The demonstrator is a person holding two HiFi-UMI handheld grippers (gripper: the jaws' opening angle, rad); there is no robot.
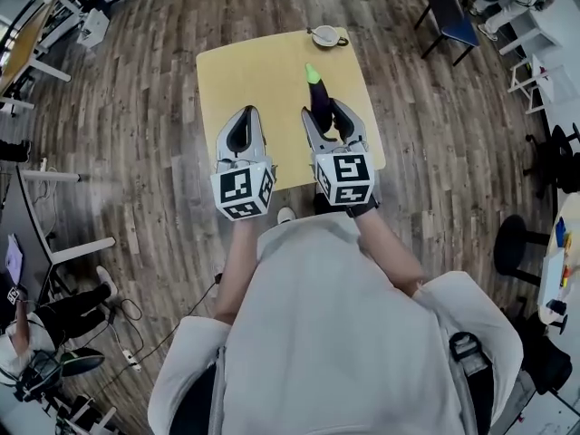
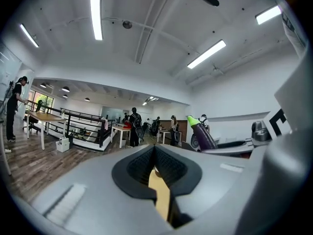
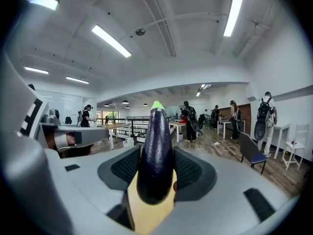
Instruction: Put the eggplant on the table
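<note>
A dark purple eggplant (image 1: 316, 98) with a light green tip sticks out forward from my right gripper (image 1: 324, 112), which is shut on its thick end. It hangs above the small yellow table (image 1: 245, 71), green tip pointing toward the far edge. In the right gripper view the eggplant (image 3: 156, 155) fills the gap between the pads of the right gripper (image 3: 156, 150). My left gripper (image 1: 246, 114) is held beside it over the table's near left part, its tips together and nothing between them. The left gripper view shows the left gripper (image 2: 154, 149) shut and the eggplant (image 2: 203, 136) off to the right.
A small bowl-like dish (image 1: 326, 35) sits at the table's far edge. A blue chair (image 1: 450, 12) stands to the far right on the wood floor. White desks and cables line the left side. Several people stand far back in the room.
</note>
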